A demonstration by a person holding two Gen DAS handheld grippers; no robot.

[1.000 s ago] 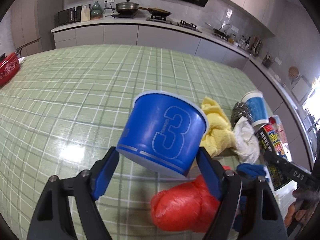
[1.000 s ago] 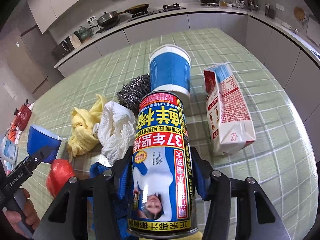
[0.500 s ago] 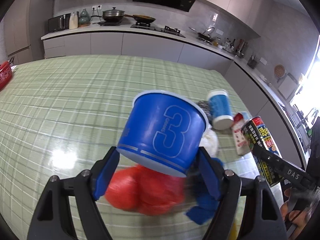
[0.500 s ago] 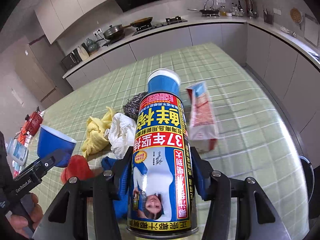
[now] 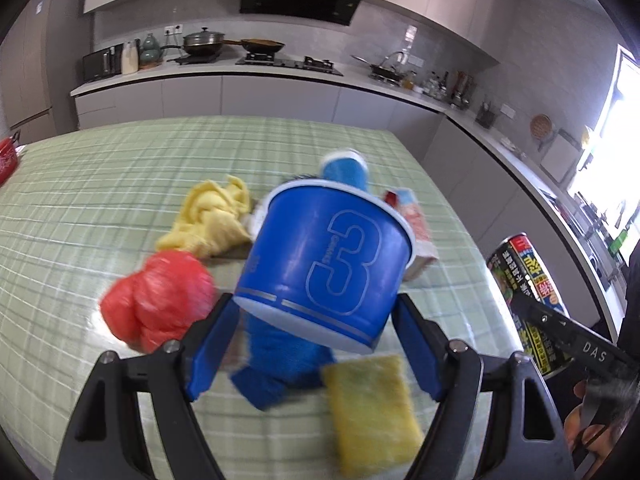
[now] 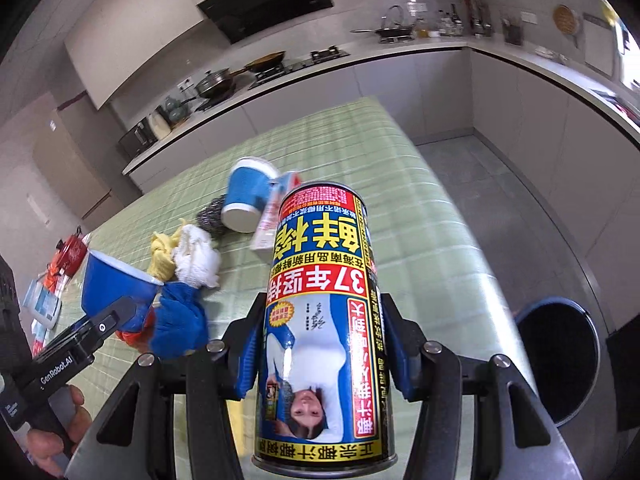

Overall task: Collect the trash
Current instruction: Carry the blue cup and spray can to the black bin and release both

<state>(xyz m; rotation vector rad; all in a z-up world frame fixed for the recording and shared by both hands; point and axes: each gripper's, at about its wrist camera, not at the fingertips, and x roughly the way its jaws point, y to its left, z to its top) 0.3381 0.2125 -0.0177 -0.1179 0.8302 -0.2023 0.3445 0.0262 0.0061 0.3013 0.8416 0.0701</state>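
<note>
Left wrist view: we see the left gripper clamped on a blue cup marked "3", at frame centre, raised above the green checked table. Beneath it lie a red bag at centre left, a yellow cloth above that, a blue cloth and a yellow sponge at lower centre. The tall can appears at the right edge.

Right wrist view: we see the right gripper closed on the tall can, held at frame centre. A black bin stands at lower right, beside the table. A paper cup lies on its side at upper centre; the blue cup sits at centre left.
</note>
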